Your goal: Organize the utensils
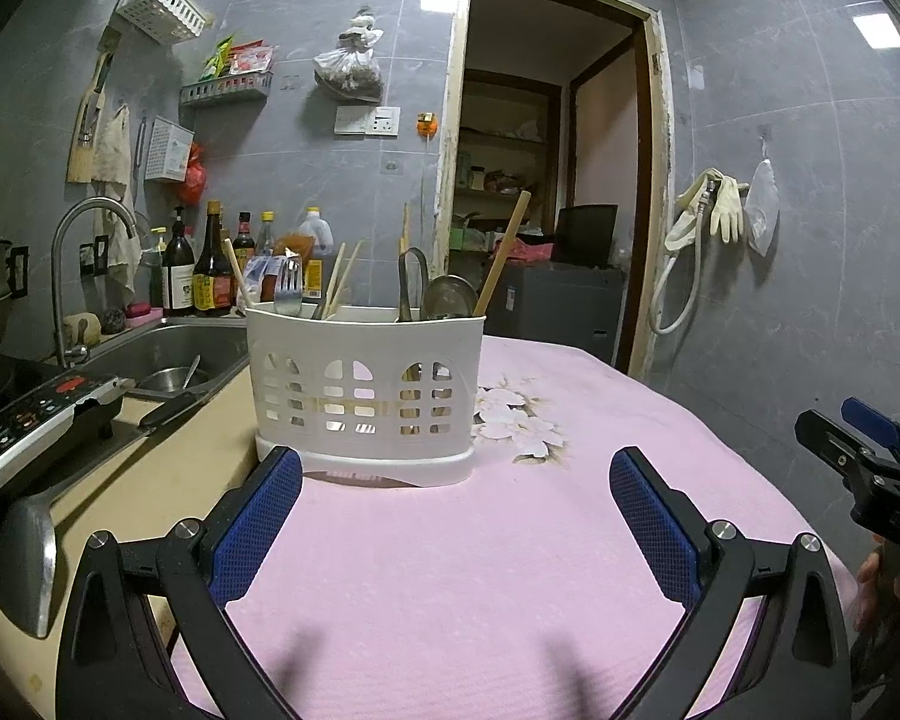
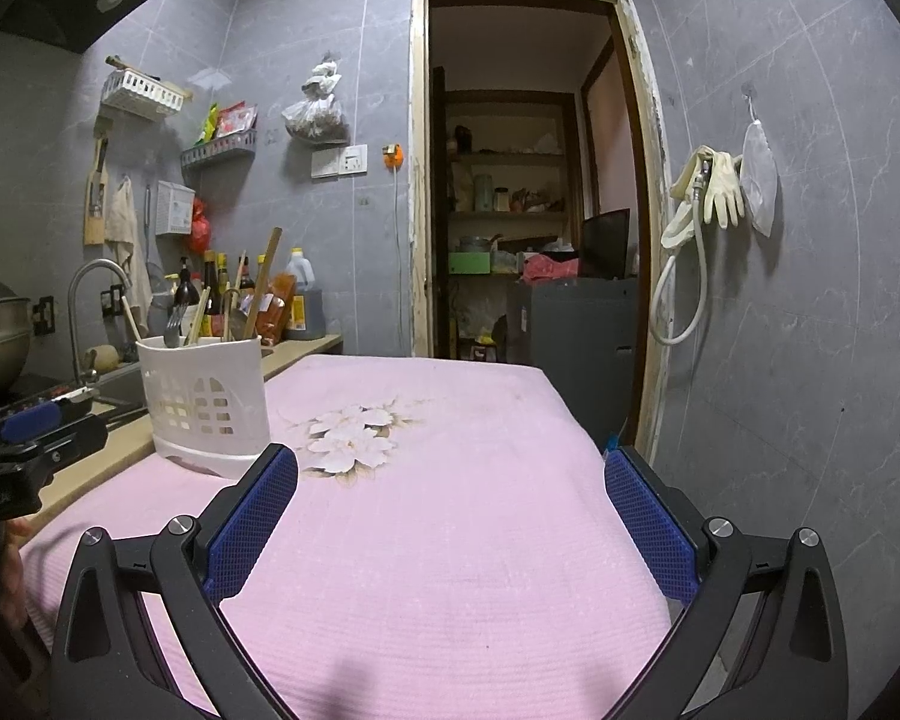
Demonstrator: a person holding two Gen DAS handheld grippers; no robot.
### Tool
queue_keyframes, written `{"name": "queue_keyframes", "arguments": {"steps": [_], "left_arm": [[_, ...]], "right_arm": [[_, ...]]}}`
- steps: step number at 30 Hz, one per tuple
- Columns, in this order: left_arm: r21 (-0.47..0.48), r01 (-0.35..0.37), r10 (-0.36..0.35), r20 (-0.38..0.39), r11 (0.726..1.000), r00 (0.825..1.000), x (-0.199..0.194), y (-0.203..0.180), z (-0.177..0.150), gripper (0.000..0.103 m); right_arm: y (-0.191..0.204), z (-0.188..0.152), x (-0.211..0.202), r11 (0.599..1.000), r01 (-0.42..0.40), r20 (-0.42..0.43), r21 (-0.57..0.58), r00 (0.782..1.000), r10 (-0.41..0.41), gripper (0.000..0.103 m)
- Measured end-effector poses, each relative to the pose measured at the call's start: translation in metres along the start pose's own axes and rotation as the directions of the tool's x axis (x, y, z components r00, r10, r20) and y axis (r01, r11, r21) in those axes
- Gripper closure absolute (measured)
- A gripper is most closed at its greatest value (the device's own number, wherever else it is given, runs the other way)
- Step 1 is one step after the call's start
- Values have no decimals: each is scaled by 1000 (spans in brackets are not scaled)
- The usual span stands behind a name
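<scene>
The white utensil holder (image 1: pixel 366 396) stands upright at the left edge of the pink cloth (image 1: pixel 510 570), beside the counter (image 1: pixel 168 474) and sink (image 1: pixel 174 354), with a fork (image 1: pixel 288 288), chopsticks (image 1: pixel 339 282) and a ladle (image 1: pixel 450 297) standing in it. The left gripper (image 1: pixel 456 516) hovers just before it, fingers spread and empty. The right gripper (image 2: pixel 450 516) hangs over the cloth, likewise spread.

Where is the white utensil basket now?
The basket stands on the pink cloth at its sink-side edge, straight ahead of the open left gripper; in the right view it is far left.
</scene>
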State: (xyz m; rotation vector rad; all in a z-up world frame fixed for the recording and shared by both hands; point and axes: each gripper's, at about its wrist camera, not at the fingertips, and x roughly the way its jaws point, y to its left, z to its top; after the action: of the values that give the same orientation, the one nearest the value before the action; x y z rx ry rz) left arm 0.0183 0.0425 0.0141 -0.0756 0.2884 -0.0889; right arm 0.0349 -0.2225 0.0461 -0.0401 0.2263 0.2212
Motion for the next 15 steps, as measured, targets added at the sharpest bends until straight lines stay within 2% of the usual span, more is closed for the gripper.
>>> {"name": "queue_keyframes", "arguments": {"steps": [15], "left_arm": [[2,0,0,-1,1000,1000,1,-1,-1,2]], "right_arm": [[0,-2,1,1000,0,-3,1,1000,0,0]]}}
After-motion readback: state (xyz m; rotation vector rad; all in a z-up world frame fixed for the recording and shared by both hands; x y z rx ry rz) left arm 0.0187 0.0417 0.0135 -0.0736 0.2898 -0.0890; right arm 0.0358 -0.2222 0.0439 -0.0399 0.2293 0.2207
